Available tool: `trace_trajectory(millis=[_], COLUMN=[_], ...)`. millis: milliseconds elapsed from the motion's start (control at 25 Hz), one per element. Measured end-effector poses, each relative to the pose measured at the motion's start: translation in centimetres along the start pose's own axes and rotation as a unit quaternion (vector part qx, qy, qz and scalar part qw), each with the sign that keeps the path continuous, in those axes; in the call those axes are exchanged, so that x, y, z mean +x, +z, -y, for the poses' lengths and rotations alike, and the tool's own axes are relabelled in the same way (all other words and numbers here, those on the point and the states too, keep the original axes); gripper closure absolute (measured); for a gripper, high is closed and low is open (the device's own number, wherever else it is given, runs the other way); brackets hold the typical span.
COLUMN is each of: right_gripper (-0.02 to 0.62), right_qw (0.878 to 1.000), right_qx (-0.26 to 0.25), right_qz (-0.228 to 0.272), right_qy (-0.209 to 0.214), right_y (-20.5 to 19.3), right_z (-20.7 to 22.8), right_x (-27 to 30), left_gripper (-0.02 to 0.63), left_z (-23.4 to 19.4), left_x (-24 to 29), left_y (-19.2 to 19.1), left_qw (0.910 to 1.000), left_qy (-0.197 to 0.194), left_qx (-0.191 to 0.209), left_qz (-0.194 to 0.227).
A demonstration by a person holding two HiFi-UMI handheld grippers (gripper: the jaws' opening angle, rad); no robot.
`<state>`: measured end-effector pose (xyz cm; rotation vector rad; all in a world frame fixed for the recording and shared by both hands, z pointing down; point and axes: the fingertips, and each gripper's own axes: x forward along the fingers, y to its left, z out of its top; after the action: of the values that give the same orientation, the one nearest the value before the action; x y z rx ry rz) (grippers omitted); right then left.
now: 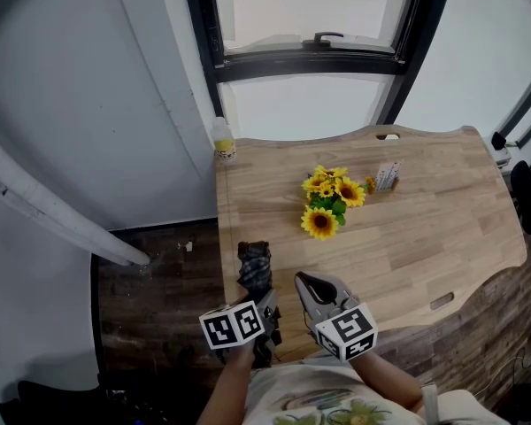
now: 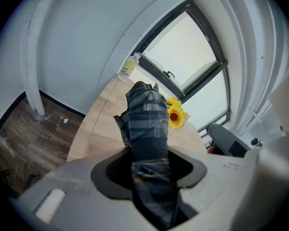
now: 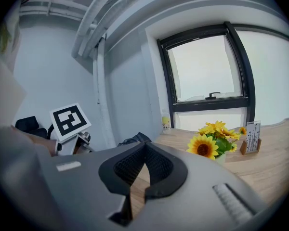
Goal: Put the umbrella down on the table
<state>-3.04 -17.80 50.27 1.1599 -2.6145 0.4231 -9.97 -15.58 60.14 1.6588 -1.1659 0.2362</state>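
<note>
A folded dark plaid umbrella (image 1: 254,268) sticks out forward from my left gripper (image 1: 260,306), over the near left corner of the wooden table (image 1: 425,237). Whether it touches the wood I cannot tell. In the left gripper view the jaws of the left gripper (image 2: 149,163) press on the umbrella (image 2: 145,121) from both sides. My right gripper (image 1: 303,280) is just to the right of it, over the table's front edge. The right gripper (image 3: 145,146) has its tips together and nothing between them. The umbrella's end (image 3: 135,139) shows to its left.
A bunch of sunflowers (image 1: 329,200) stands mid-table, with a small card holder (image 1: 387,177) to its right. A yellow-labelled bottle (image 1: 223,140) stands at the far left corner. A white pipe (image 1: 53,211) slants down to the dark wood floor on the left. A window lies beyond.
</note>
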Motion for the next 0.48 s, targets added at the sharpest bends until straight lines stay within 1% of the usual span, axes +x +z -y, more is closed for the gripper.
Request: trace_trajectory(millis=[480], right_gripper=[0.595], right_qw=[1.000], right_qx=[0.004], right_qz=[0.000], right_qy=[0.001], right_y=[-0.4], right_z=[-0.2], right_x=[0.0], left_gripper=[0.397], left_z=[-1.2], left_x=[1.1], left_y=[-0.7], left_qw=[0.9998], left_qy=[0.012], left_qx=[-0.011], left_qz=[-0.012])
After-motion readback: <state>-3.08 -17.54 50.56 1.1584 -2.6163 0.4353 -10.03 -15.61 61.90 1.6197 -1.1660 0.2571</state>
